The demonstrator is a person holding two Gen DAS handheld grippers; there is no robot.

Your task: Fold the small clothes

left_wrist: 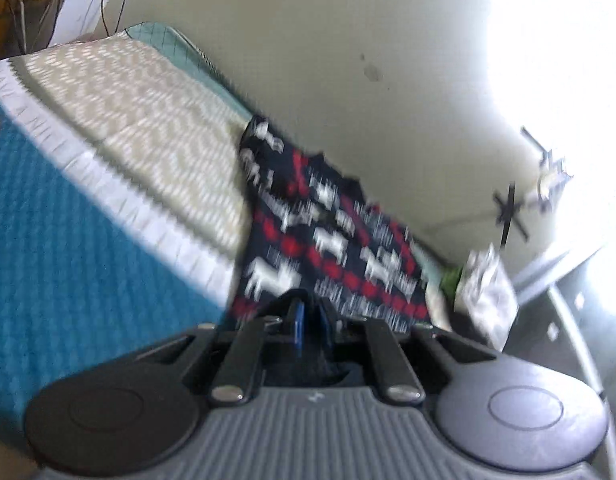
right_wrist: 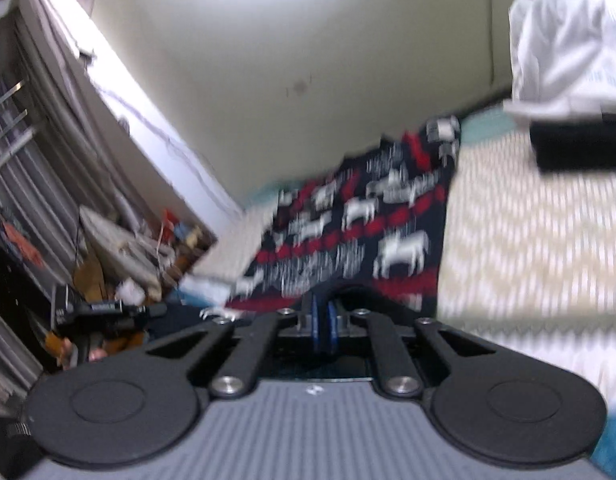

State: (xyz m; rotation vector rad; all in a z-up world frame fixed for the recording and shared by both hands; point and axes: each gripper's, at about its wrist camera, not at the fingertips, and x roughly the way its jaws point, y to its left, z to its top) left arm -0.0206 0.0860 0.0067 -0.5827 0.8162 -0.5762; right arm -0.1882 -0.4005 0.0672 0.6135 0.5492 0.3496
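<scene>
A small dark navy garment (left_wrist: 319,216) with white animal figures and red bands hangs stretched in front of both cameras. My left gripper (left_wrist: 309,312) is shut on its near edge, the blue pads pressed together on the cloth. In the right wrist view the same garment (right_wrist: 359,220) spreads ahead, and my right gripper (right_wrist: 324,320) is shut on its near edge too. The garment is held up above a bed. Both views are motion-blurred.
A bed with a teal quilt (left_wrist: 48,232) and a beige zigzag-patterned cover (left_wrist: 148,120) lies below. A cream wall (left_wrist: 347,40) is behind. A white folded cloth on a dark object (right_wrist: 571,52) sits at the right. Cluttered shelves (right_wrist: 120,248) stand left.
</scene>
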